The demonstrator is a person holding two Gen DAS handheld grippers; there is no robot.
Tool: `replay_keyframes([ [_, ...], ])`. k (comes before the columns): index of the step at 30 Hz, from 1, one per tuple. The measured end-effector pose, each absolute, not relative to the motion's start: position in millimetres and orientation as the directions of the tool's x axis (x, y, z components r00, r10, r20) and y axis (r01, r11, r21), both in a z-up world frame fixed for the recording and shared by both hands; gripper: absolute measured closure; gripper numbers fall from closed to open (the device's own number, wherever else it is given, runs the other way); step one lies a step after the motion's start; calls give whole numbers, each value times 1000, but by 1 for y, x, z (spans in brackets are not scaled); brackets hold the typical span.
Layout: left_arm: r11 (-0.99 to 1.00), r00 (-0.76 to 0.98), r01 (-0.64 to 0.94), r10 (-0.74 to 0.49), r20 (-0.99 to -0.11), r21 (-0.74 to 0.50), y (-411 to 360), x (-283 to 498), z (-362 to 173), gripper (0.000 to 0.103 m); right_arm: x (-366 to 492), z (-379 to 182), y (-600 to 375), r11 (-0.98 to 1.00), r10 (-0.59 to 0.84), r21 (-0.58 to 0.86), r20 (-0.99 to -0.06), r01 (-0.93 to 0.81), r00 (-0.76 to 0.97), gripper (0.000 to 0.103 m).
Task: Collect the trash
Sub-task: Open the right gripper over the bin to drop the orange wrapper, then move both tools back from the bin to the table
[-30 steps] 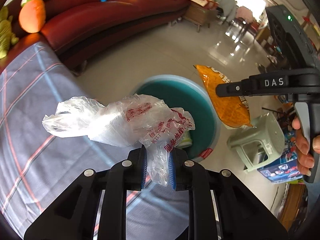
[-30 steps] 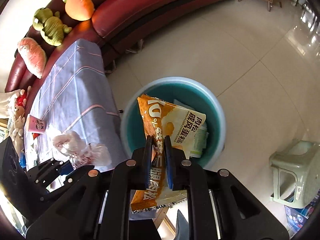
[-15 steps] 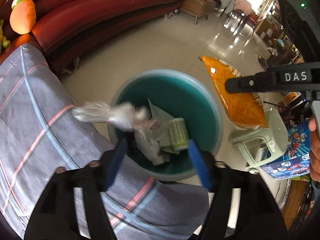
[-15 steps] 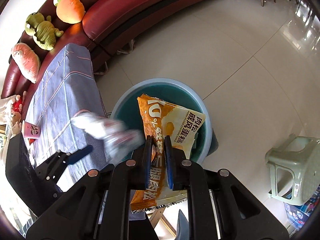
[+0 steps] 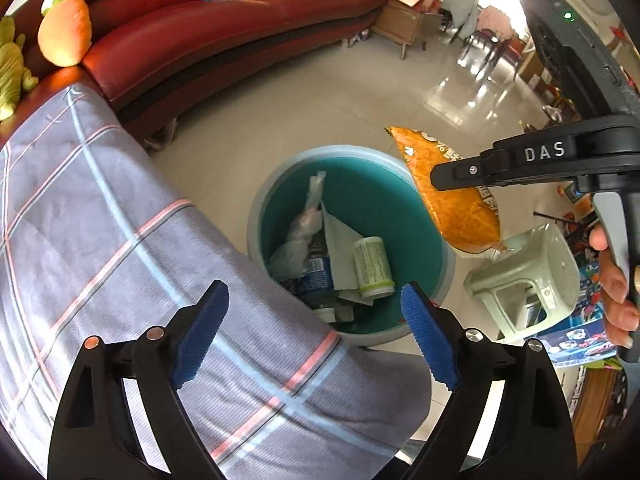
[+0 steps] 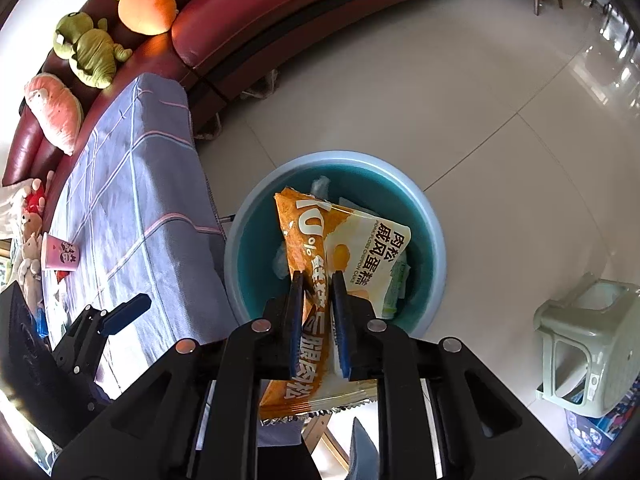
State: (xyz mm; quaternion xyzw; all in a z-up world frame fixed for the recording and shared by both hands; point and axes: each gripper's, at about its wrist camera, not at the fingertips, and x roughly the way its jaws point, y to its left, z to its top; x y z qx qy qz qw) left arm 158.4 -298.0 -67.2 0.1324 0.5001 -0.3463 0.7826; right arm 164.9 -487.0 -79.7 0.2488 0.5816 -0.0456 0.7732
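Plush toys (image 6: 90,50) are sitting at the upper left of the right wrist view, along the back of the red sofa (image 5: 208,28). Below them, the checked cloth (image 5: 100,240) is draping over the table edge and filling the left half of both views, with a pink cup (image 6: 60,254) standing on it at the far left.

At the lower centre of the left wrist view, the left gripper (image 5: 314,332) is hovering over the cloth's edge. Its jaws are opening wide, with nothing between the blue pads (image 5: 200,332), so this hand is probably free for another pickup.

Just beyond it, in mid-frame, the teal bin (image 5: 416,168) is standing on the tiled floor beside the table, apparently so that trash can be dropped straight in. A clear plastic bag (image 5: 308,216), a small bottle (image 5: 372,268) and some paper are lying inside.

Further right, the right gripper (image 6: 318,304) is hanging above the bin. Its jaws are beginning to open, yet the orange snack wrapper (image 6: 360,248) is sitting between the narrow pads, its free end dangling over the bin's mouth. That position suggests a release aimed at the bin.

At the right edge, a pale green stool (image 6: 592,344) is standing clear of the bin.
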Motion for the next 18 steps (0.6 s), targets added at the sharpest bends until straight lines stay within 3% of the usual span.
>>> replay_keyframes([
  [2,735,275,666,-405,-872,-131,-292,159,-65,10,168,-81,-484,871,224,336,-921,358,319,78],
  [4,740,284,660,-401,-871,-126,-286,160,-64,10,172,-83,-481,867,237,349,-917,355,322,62],
  [5,745,287,656,-398,-871,-124,-282,161,-63,9,173,-84,-479,866,241,353,-916,355,322,49],
  [7,751,288,649,-396,-872,-126,-278,163,-63,9,175,-84,-476,872,230,341,-919,352,319,44],
  [9,758,289,638,-394,-872,-131,-271,165,-62,9,175,-84,-474,869,237,346,-919,354,316,32],
  [18,783,287,601,-398,-871,-160,-248,165,-61,9,167,-89,-462,883,212,297,-943,363,256,25],
])
